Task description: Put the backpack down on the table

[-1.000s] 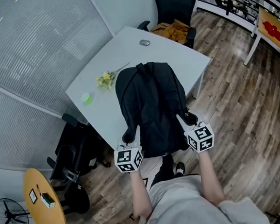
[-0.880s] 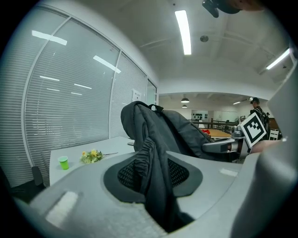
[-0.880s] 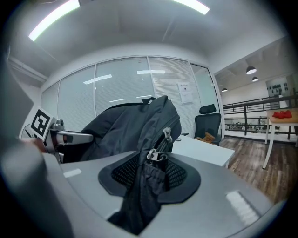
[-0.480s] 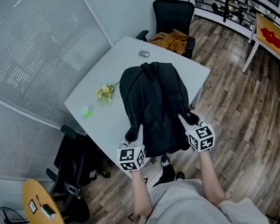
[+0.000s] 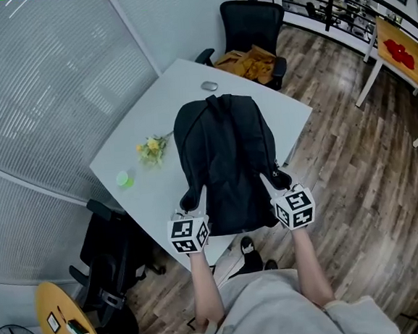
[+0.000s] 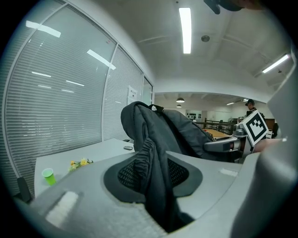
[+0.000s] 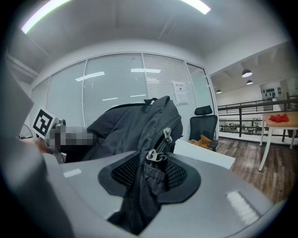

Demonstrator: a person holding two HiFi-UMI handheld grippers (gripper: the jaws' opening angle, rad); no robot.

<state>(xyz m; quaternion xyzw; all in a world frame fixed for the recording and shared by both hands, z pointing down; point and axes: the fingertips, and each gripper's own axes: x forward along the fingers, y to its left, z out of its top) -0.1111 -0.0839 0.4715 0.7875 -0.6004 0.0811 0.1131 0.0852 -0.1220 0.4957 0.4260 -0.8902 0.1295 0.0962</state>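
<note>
A black backpack (image 5: 227,161) hangs over the white table (image 5: 153,189), held at its near end by both grippers. My left gripper (image 5: 195,200) is shut on the fabric of the backpack's lower left corner (image 6: 151,167), which fills the space between its jaws. My right gripper (image 5: 270,185) is shut on the lower right corner, where a zipper pull (image 7: 157,155) sits between the jaws. In the head view the bag's top handle (image 5: 215,100) points away from me. Whether the bag touches the tabletop is hidden.
On the table lie a yellow flower sprig (image 5: 149,149), a small green cup (image 5: 124,179) and a grey mouse (image 5: 208,86). A black office chair (image 5: 251,21) holding brown paper stands beyond the far corner; another dark chair (image 5: 110,244) sits at the table's left. Window blinds line the left.
Both grippers and the backpack have shifted forward over the table; the bag now covers more of the tabletop. Both grips are unchanged.
</note>
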